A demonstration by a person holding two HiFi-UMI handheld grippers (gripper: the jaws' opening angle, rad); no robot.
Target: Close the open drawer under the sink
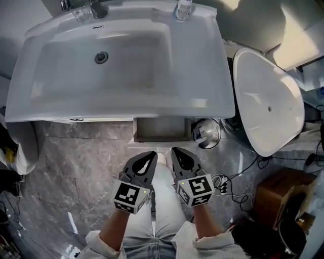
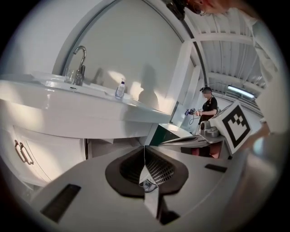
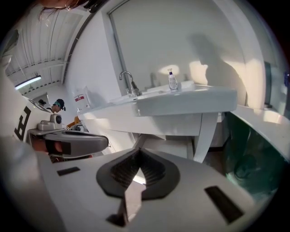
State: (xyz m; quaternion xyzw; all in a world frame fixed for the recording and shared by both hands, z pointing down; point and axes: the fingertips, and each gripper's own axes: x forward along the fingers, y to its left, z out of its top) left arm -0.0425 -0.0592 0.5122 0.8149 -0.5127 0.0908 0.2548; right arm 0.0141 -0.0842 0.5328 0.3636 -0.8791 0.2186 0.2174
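The open drawer (image 1: 162, 129) sticks out from under the white sink (image 1: 121, 60), its grey inside showing just past the sink's front rim. My left gripper (image 1: 153, 154) and right gripper (image 1: 173, 151) hang side by side a short way in front of the drawer's white front edge, touching nothing. Both are shut with nothing between the jaws. In the left gripper view the left gripper (image 2: 145, 152) points under the sink's rim. In the right gripper view the right gripper (image 3: 138, 153) points at the cabinet below the sink (image 3: 181, 102).
A loose white basin (image 1: 268, 101) leans at the right, with a small fan (image 1: 207, 132) beside the drawer. Cables (image 1: 238, 188) and a cardboard box (image 1: 281, 195) lie on the floor at right. A faucet (image 1: 96, 7) and soap bottle (image 1: 183, 9) stand at the sink's back. A person (image 2: 208, 106) stands far off.
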